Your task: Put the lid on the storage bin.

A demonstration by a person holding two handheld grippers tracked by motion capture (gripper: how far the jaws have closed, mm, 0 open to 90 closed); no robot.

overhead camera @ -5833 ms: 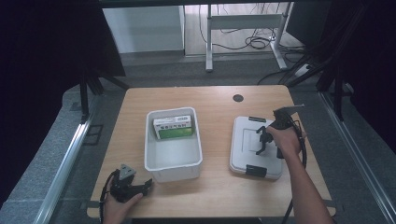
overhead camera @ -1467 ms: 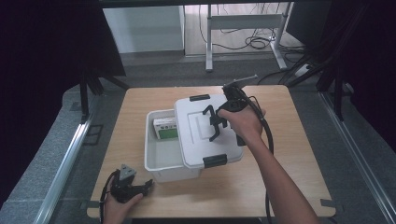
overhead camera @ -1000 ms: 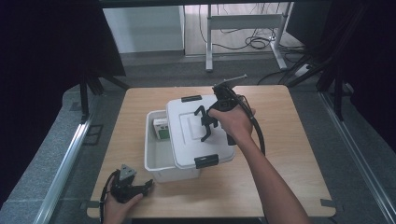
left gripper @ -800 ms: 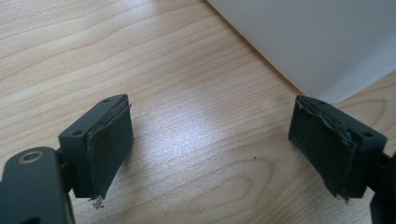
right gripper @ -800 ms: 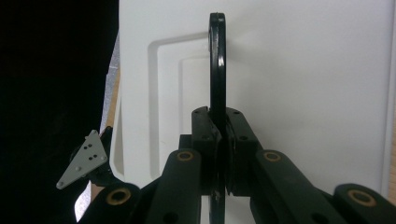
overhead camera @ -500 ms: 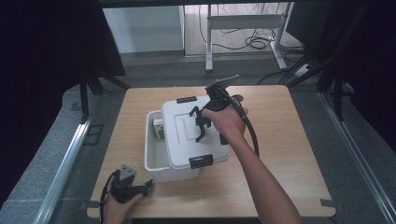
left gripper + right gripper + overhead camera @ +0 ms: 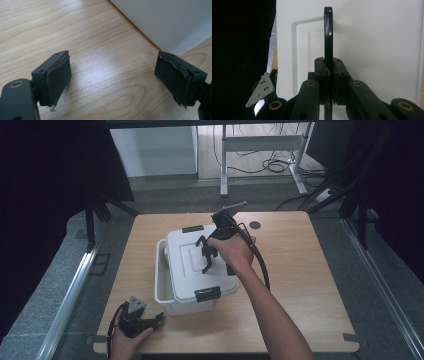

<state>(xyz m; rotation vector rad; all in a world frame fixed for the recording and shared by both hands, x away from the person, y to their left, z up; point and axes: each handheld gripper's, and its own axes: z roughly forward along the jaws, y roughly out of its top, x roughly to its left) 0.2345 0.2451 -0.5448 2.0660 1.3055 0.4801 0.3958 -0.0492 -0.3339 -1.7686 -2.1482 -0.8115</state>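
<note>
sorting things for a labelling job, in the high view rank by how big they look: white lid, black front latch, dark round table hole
1. white lid
2. black front latch
3. dark round table hole, smallest

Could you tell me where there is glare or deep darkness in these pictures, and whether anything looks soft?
Left gripper view: a pale glare patch on the table; the white box is a little soft. Right gripper view: the left side falls into black beside the bright lid. High view: dark surroundings, evenly lit tabletop.

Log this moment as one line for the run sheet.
right claw: shut on lid handle | lid: over bin, skewed, not seated | left claw: open, on table near bin
</note>
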